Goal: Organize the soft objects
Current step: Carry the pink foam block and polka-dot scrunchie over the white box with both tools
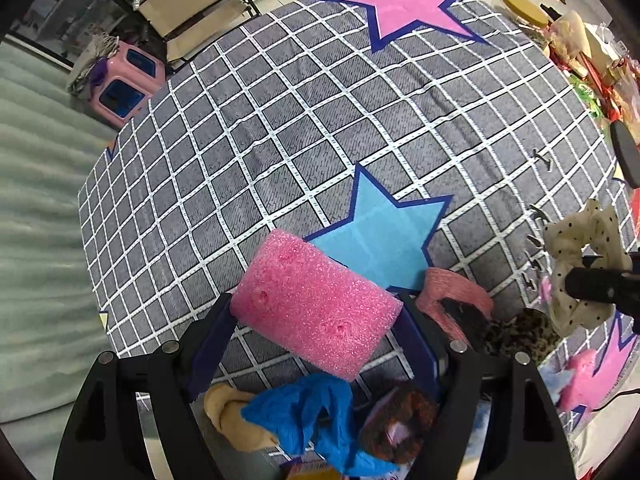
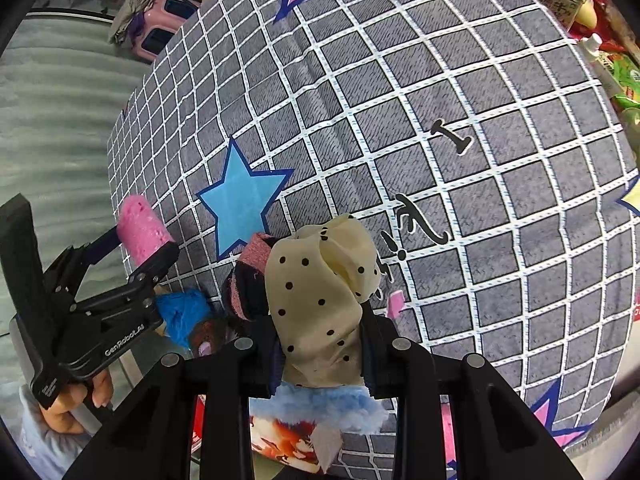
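Note:
My left gripper (image 1: 316,312) is shut on a pink foam block (image 1: 316,306), held above the near edge of the grid-patterned bedspread (image 1: 320,120); the block also shows in the right wrist view (image 2: 142,230). My right gripper (image 2: 320,328) is shut on a cream polka-dot scrunchie (image 2: 324,292), also seen in the left wrist view (image 1: 580,268). Below lie a blue fuzzy cloth (image 1: 316,416), a tan soft piece (image 1: 232,416), a brown fuzzy item (image 1: 400,428), a pink knit sock (image 1: 456,296) and a leopard-print item (image 1: 520,336).
A pink stool (image 1: 128,84) with clothes on it stands beyond the bed's far left. Packets and bottles (image 1: 580,52) crowd the right edge. A light blue fluffy piece (image 2: 328,404) and a printed card (image 2: 288,440) lie under my right gripper.

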### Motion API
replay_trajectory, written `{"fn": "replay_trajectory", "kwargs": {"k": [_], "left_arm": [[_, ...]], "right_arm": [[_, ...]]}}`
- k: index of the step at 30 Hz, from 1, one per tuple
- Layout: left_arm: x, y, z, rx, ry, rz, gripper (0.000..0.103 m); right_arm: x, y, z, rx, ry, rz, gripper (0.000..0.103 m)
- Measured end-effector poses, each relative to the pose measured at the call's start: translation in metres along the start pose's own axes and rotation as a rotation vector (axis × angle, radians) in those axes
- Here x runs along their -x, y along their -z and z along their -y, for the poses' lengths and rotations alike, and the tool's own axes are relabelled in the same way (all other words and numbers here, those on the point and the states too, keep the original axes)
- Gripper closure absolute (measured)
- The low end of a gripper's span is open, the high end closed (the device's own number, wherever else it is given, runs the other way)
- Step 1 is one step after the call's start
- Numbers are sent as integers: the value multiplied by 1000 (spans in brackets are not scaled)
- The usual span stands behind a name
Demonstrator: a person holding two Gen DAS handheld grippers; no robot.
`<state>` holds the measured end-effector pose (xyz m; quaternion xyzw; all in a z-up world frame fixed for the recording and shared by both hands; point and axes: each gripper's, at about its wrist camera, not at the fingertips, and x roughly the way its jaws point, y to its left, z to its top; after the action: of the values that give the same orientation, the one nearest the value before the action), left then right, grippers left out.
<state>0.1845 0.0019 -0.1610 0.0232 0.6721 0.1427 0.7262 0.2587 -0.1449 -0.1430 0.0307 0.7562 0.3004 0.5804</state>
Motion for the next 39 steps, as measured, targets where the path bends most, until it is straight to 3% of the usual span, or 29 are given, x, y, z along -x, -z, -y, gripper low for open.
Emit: {"fn": "replay_trajectory", "kwargs": {"k": [10, 18, 28, 39], "left_arm": [[42, 26, 8, 45, 38, 50, 22], [80, 65, 21, 93, 115, 98, 22], [106, 128, 43, -4, 219, 158, 22], [125, 197, 29, -30, 289, 191, 22]], "right_arm": [[29, 20, 0, 8, 11, 46, 71], [57, 55, -3, 19, -1, 103, 71], [61, 115, -14, -19, 18, 154, 71], [55, 187, -40, -78, 57, 204, 71]]}}
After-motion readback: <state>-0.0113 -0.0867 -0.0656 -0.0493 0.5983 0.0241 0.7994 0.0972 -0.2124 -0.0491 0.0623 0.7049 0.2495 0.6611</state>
